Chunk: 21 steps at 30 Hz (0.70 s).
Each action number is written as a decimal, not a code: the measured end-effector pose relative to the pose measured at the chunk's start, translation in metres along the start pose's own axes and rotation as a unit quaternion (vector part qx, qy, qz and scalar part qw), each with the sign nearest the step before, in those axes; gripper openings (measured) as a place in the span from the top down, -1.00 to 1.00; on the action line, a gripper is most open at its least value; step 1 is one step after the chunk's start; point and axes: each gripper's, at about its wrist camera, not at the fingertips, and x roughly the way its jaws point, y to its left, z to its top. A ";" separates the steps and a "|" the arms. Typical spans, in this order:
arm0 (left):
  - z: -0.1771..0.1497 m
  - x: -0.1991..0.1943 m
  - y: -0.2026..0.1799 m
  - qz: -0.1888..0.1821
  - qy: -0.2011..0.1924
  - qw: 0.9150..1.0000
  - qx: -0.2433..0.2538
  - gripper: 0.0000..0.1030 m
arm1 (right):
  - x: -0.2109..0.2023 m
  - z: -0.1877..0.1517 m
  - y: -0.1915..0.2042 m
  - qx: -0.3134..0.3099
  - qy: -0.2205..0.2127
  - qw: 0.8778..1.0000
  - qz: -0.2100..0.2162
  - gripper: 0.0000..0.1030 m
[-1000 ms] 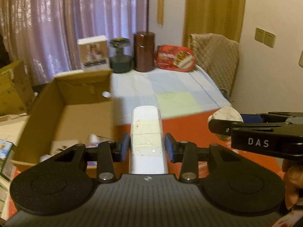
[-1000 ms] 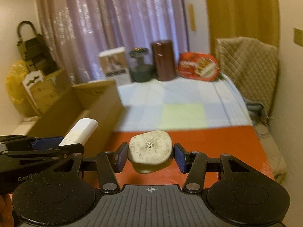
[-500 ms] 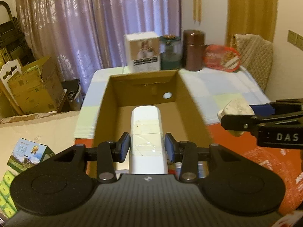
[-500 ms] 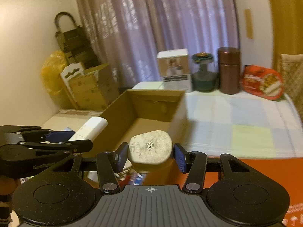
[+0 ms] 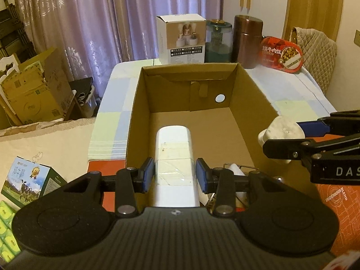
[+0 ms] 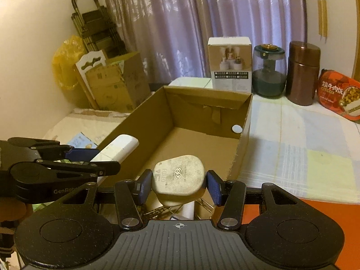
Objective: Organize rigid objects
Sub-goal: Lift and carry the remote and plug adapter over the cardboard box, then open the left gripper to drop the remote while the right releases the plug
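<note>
My left gripper (image 5: 175,175) is shut on a long white bar-shaped device (image 5: 174,148) with clear tape across it. It hangs over the near end of an open cardboard box (image 5: 254,85). My right gripper (image 6: 179,187) is shut on a white fused plug (image 6: 178,176), above the same box (image 6: 244,132) near its right wall. In the left wrist view the right gripper (image 5: 283,139) comes in from the right with the plug (image 5: 281,129). In the right wrist view the left gripper (image 6: 96,159) and the white device (image 6: 121,145) show at the left. A few small items lie in the box's near end, partly hidden.
At the table's far end stand a white carton (image 5: 181,41), a dark green jar (image 5: 218,39), a brown canister (image 5: 247,40) and a red food tin (image 5: 281,55). A green printed box (image 5: 29,180) lies left. Cardboard boxes (image 5: 33,92) stand beyond the table's left side.
Both grippers have swung left from above the red mat to above the open cardboard box, each still gripping its object. The box now fills the middle of both views.
</note>
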 end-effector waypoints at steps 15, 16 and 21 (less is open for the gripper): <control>-0.003 0.028 -0.002 -0.010 0.023 1.000 0.013 0.31 | 0.026 -0.005 0.001 -0.003 0.016 1.000 -0.007 0.05; -0.004 0.030 -0.001 -0.012 0.025 1.000 0.010 0.31 | 0.027 -0.005 0.000 -0.003 0.017 1.000 -0.007 0.05; -0.003 0.026 0.001 -0.008 0.018 1.000 0.004 0.29 | 0.028 -0.007 0.000 -0.002 0.018 1.000 -0.006 0.05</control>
